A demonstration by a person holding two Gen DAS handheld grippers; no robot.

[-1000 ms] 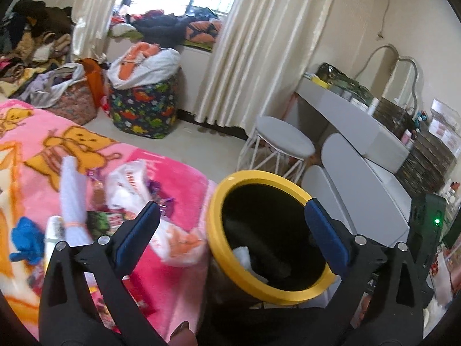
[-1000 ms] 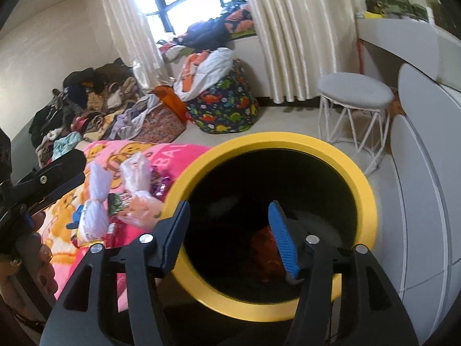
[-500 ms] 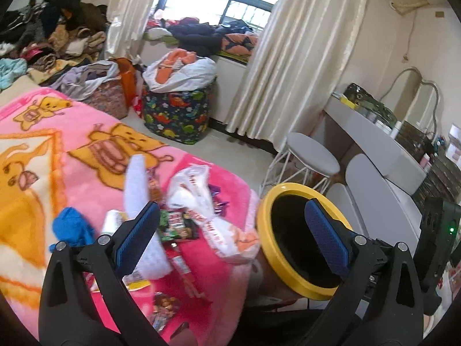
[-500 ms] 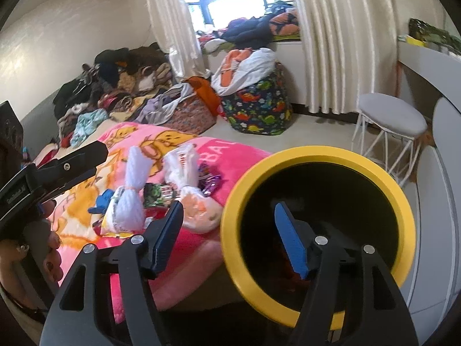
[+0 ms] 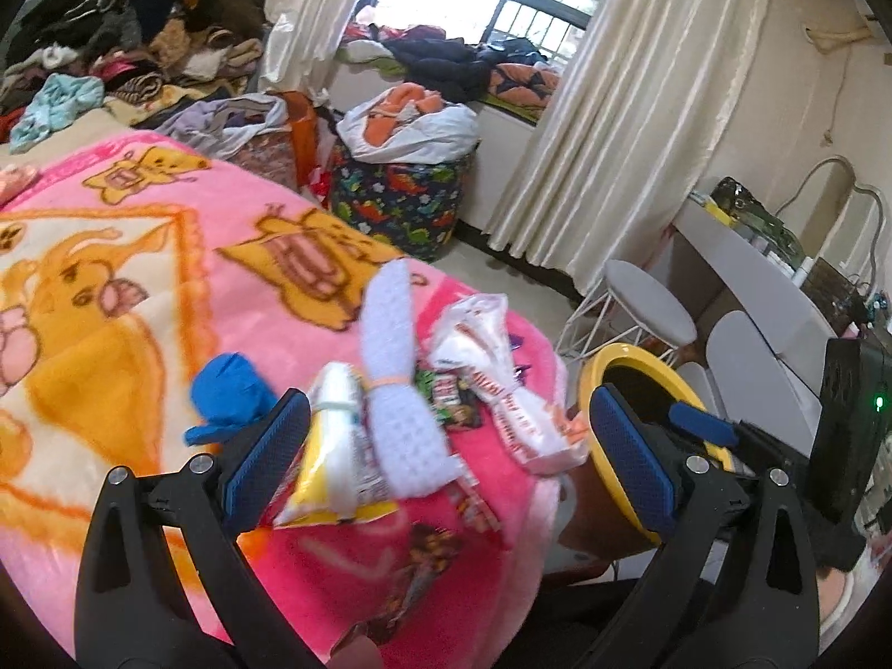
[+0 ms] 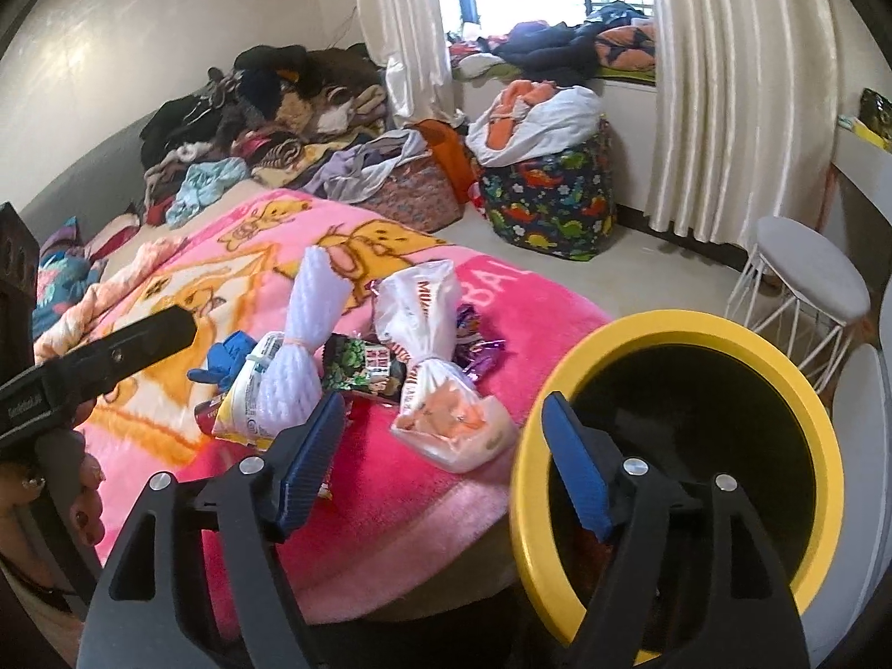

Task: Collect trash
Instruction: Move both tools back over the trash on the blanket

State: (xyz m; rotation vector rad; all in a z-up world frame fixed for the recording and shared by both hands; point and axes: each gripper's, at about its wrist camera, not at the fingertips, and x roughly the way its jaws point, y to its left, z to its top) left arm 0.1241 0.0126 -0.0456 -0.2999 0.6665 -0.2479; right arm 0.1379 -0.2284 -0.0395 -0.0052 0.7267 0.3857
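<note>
Cluttered home bedroom: blanket [image 6: 502,301], clothes pile [image 6: 267,106].

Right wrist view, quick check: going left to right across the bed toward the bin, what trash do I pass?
Blue crumpled piece → yellow-edged wrapper → white mesh bundle → green snack packet → knotted white plastic bag → yellow-rimmed bin.

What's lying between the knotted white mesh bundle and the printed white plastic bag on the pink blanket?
Dark green snack wrappers, between the mesh bundle and plastic bag; right wrist view shows them clearest.
</note>
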